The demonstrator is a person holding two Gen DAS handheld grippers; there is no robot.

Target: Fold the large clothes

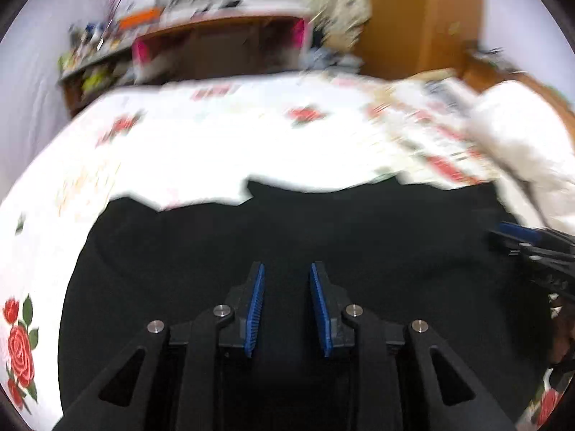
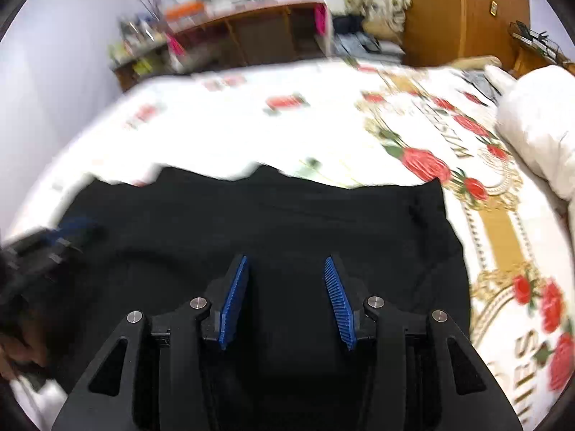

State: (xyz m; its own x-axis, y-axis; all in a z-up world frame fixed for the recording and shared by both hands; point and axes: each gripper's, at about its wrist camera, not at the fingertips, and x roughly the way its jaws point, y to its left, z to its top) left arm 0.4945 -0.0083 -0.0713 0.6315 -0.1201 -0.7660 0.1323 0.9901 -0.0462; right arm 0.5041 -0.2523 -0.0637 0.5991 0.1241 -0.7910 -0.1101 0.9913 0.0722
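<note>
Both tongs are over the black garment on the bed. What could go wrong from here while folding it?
1. Both views are blurred and the black garment shows almost no creases, so an edge may be missed.
2. Left tongs and right tongs stand apart with no cloth visibly pinched; a grab may take several layers or none.
3. The far edge is uneven against the floral sheet, so the fold may end crooked.
</note>
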